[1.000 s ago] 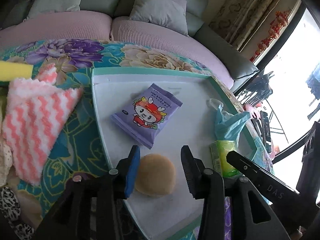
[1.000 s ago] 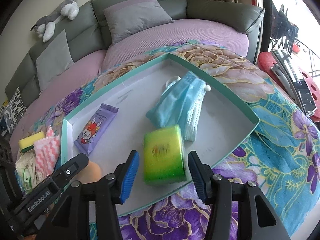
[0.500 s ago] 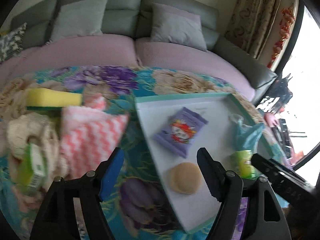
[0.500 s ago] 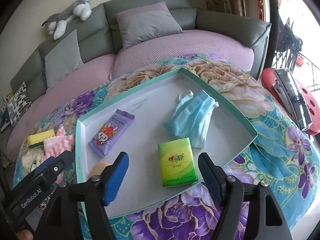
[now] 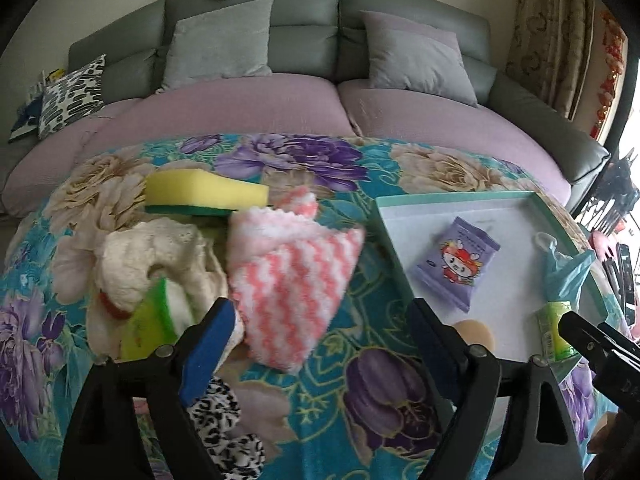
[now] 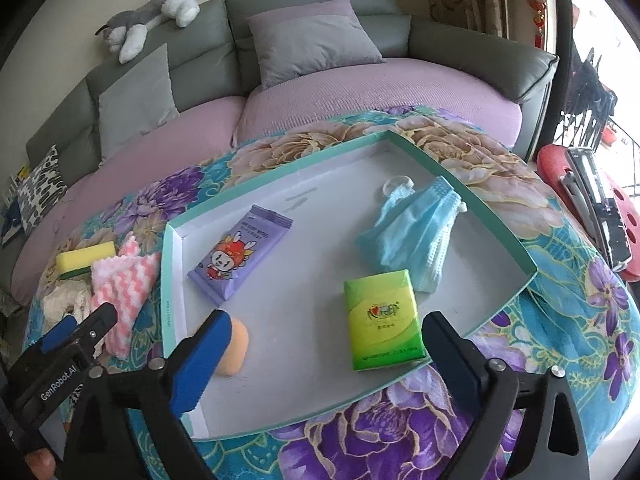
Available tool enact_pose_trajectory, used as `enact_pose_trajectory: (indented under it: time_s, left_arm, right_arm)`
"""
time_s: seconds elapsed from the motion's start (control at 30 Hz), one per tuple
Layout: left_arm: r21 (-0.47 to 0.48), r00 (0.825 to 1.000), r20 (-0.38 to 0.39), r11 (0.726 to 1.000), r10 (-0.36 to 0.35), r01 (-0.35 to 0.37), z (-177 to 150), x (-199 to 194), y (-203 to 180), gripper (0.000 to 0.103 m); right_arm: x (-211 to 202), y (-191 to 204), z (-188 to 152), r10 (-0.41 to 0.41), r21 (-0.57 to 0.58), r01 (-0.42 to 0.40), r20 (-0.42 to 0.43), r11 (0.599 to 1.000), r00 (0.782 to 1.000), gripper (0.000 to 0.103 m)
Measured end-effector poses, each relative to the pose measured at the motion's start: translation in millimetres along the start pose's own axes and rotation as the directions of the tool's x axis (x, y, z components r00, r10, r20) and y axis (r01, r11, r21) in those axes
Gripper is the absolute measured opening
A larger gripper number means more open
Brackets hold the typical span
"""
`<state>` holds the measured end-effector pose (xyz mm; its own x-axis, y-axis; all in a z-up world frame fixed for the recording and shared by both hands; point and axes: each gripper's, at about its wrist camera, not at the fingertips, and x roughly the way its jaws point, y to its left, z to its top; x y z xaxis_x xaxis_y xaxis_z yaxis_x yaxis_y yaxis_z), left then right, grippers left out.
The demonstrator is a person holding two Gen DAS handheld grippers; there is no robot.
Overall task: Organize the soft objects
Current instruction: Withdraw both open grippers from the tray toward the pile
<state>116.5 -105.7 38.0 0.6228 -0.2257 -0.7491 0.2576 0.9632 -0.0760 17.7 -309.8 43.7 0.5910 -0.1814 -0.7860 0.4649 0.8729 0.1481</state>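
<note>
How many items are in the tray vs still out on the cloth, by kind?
In the tray:
wipes pack: 1
mask: 1
tissue pack: 1
puff: 1
On the cloth:
sponge: 1
pink towel: 1
cream fabric: 1
green pack: 1
leopard fabric: 1
Total: 9 (4 in, 5 out)
</note>
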Motion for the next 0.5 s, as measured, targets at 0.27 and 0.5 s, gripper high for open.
enact_pose_trajectory:
  time_s: [0.27, 0.5]
  left_arm:
    - [0.010, 0.997, 0.042, 0.998, 0.064, -0.064, 1, -10, 7, 0.095]
    - [-0.014, 0.990, 0.102, 0.996, 0.094, -0.093, 6, -28, 22, 0.099]
  right_arm:
    - [3, 11, -2, 0.008, -0.030, -0.008, -0.004, 1.000, 1.000, 0.103]
    - [2, 20, -3, 0.027, -0.050, -0.027, 0.001, 0.998, 1.000, 0.103]
